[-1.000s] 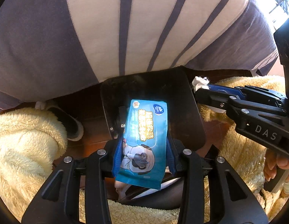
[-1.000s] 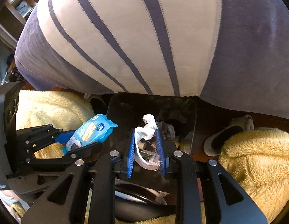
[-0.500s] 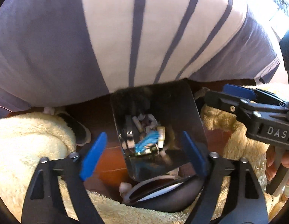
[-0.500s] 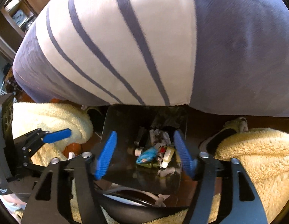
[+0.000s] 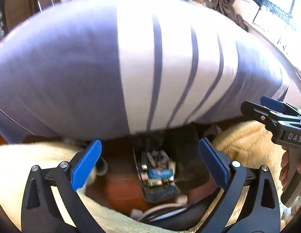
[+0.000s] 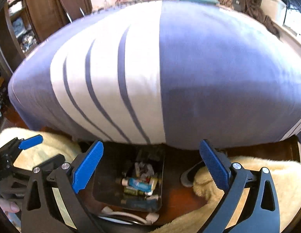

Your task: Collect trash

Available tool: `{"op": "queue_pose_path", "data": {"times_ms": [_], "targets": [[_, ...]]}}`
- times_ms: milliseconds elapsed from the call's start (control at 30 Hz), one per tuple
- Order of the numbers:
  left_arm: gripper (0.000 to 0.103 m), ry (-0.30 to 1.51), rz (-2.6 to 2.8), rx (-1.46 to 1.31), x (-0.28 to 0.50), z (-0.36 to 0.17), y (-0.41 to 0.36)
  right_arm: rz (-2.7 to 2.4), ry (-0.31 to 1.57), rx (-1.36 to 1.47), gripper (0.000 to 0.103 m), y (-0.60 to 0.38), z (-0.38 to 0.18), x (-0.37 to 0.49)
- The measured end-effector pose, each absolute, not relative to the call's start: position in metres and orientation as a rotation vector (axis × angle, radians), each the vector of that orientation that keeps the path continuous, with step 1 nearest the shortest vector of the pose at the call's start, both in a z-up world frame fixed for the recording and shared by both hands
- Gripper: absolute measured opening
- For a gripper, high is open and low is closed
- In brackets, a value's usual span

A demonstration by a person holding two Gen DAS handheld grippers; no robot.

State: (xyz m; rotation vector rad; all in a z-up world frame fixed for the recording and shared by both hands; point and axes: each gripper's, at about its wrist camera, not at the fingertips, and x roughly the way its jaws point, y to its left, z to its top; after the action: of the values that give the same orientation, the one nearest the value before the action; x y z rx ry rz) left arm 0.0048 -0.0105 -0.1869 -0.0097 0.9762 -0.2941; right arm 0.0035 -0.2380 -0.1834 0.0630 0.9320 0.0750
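The left gripper (image 5: 149,162) hangs with its blue pads (image 5: 86,165) spread wide and nothing between them, and the right gripper (image 6: 150,165) is just the same, wide apart and holding nothing. Both are above a dark bin (image 6: 111,176) that stands on the reddish-brown floor (image 6: 175,196), tucked against the edge of a bed with a blue-and-white striped cover (image 5: 150,68). Inside the bin lies the trash (image 6: 139,183): a blue wipes packet (image 5: 160,172) on top of a jumble of small tubes and crumpled white scraps (the left view is blurred, so the smaller bits are hard to make out). In the left wrist view the right gripper shows at the far right edge, marked DAS, with the person's hand (image 5: 291,171) around its handle; in the right wrist view the left gripper shows at the far left edge. Cream fleece-covered legs (image 6: 257,176) sit on either side of the bin, and a grey slipper (image 6: 189,173) rests on the floor just right of it. A white cable (image 6: 129,214) curls near the bin's closest edge.
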Motion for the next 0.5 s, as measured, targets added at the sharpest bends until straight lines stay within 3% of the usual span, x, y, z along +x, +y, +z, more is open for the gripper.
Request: {"op": "queue_pose_path", "data": {"times_ms": [500], "targets": [[0.095, 0.558, -0.092, -0.003, 0.001, -0.015, 0.029, 0.01, 0.585, 0.04, 0.099, -0.264, -0.053, -0.015]]}}
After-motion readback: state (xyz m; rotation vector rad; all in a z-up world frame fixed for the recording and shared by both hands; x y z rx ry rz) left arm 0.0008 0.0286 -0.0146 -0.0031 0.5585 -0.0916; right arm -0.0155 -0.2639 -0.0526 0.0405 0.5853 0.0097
